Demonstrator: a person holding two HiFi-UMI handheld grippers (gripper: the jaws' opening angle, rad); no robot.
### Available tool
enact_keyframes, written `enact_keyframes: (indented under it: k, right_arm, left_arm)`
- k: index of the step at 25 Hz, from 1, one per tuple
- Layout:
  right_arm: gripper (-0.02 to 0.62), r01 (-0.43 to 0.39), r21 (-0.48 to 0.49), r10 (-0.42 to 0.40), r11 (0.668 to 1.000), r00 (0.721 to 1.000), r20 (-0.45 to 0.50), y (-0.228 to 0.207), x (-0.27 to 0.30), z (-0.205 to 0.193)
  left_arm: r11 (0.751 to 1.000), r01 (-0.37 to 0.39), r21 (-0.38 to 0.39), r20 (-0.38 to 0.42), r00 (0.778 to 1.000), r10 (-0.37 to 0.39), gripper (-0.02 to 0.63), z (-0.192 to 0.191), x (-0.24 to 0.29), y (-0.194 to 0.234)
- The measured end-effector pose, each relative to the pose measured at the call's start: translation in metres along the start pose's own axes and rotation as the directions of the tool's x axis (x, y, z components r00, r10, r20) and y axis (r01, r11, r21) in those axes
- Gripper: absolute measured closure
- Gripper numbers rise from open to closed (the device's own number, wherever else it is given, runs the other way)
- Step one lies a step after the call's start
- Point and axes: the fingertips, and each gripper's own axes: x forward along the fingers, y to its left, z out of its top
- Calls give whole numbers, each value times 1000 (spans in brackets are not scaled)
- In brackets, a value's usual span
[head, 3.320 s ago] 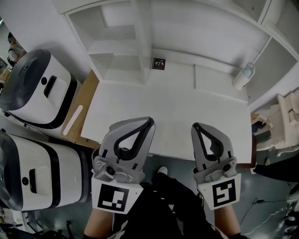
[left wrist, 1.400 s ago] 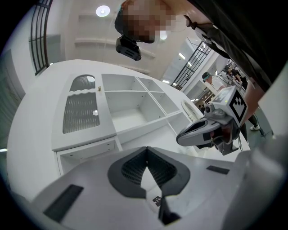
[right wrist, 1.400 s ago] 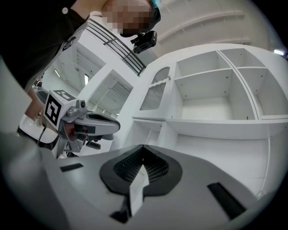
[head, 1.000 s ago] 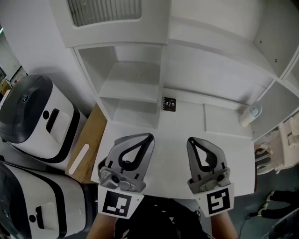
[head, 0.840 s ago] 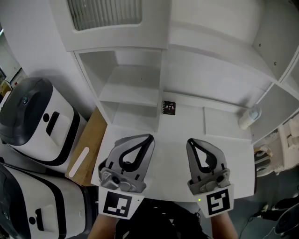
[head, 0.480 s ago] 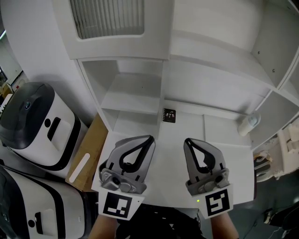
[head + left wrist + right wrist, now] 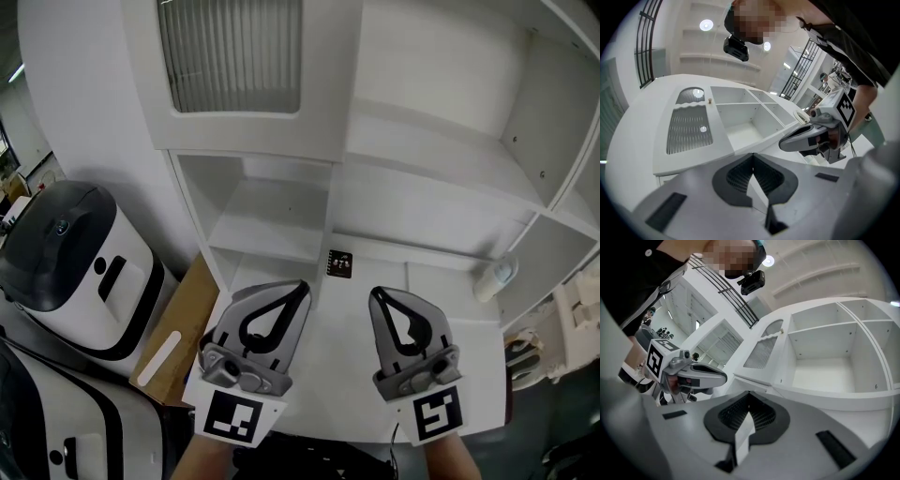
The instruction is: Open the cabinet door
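the door (image 7: 232,70), white-framed with a ribbed glass pane, sits shut at the far left, high above the desk (image 7: 337,375). its long axis stands upright, as do the ribs. from both grippers it lies up, farther off and to the left, well apart from either.

the left gripper (image 7: 302,284) is the nearer one, almost straight below the door's right edge. its jaws are pressed together on nothing. the right gripper (image 7: 374,293) hangs just beside it, farther right, jaws likewise closed and empty. both point up toward the cabinet.

in the left gripper view a small knob (image 7: 709,100) seems to sit by the door's edge, next to the open shelves. i judge that is the place to reach for, though it is too small to be sure.

the shelves (image 7: 272,211) under the door are open and bare. the bays (image 7: 441,84) to the right look bare too. on the desk lie a small dark card (image 7: 340,264) and, far right, a white bottle (image 7: 494,275).
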Motion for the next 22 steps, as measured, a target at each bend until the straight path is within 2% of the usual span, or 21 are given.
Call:
enact_keyframes:
  k: [6, 15, 22]
  right_arm:
    - [598, 4, -5, -4, 1000, 999, 46, -15, 14, 18]
    - [598, -17, -78, 25, 997, 994, 104, -24, 35, 47]
    - [598, -11, -92, 23, 996, 990, 137, -40, 46, 68]
  left_arm:
    - [1000, -11, 23, 30, 999, 10, 606, 13, 9, 15]
    - [998, -37, 57, 82, 996, 33, 606, 34, 25, 40]
    - [993, -54, 105, 104, 994, 43, 606, 49, 37, 58]
